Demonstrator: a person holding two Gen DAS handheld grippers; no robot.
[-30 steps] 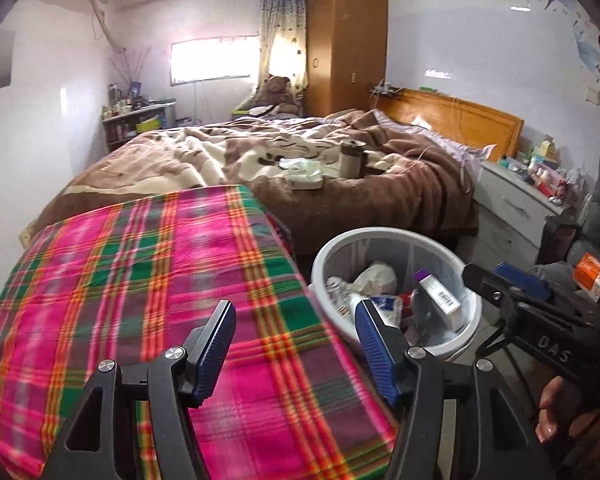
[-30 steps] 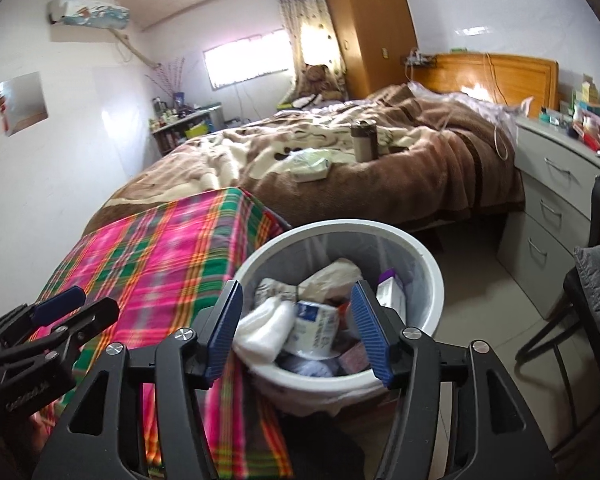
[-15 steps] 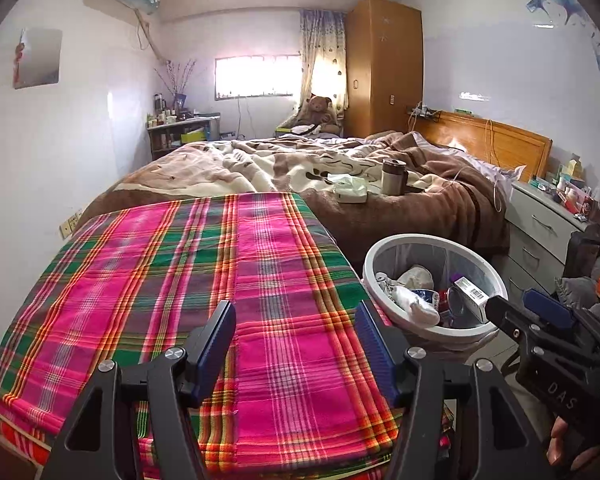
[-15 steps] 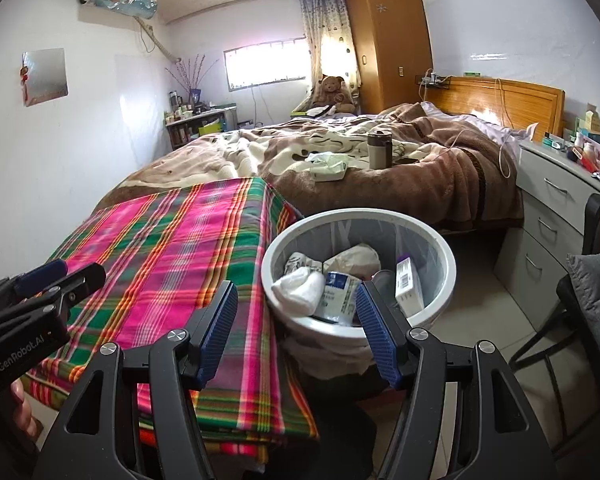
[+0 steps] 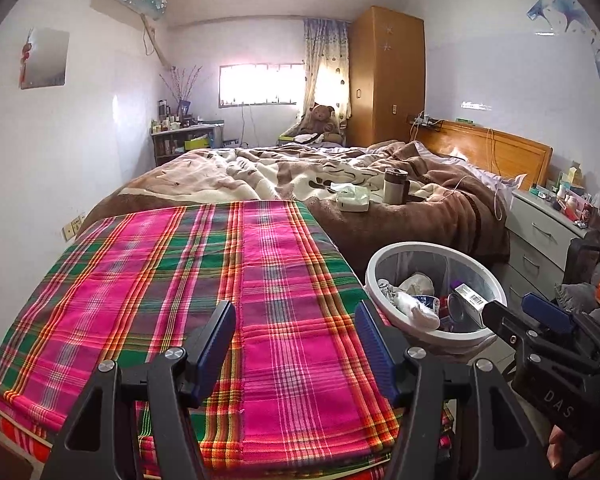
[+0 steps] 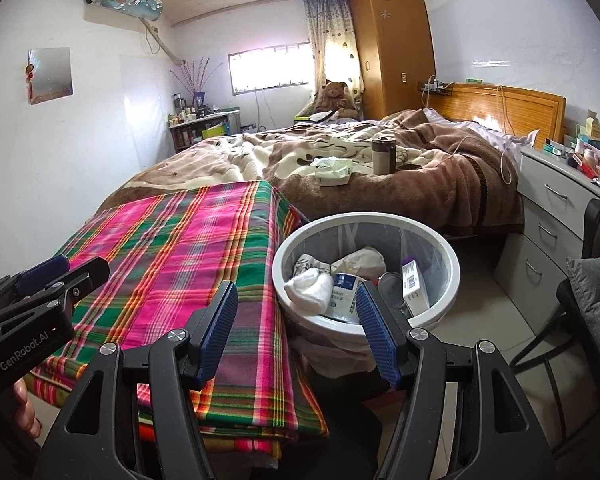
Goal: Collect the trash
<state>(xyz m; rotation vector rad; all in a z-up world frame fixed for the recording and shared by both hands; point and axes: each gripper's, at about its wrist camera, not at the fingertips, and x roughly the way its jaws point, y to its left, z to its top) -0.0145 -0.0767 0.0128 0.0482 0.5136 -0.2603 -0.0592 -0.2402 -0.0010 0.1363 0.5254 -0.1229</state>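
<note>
Trash bin (image 6: pixel 440 300) just beyond empty, parted right gripper (image 6: pixel 296 320).

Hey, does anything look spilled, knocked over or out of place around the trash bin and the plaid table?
Nothing stands out. The trash bin stands upright beside the plaid cloth with its trash inside, and no litter shows on the cloth or on the floor nearby.

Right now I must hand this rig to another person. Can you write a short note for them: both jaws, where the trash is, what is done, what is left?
Left gripper: jaws open, holding nothing, over the plaid cloth.
Right gripper: jaws open, holding nothing, at the near rim of the bin.
Done: the bin holds a white wad, a small box and other scraps.
Left: no trash shows on the cloth. Crumpled tissue on the bed might be next; check first.
</note>
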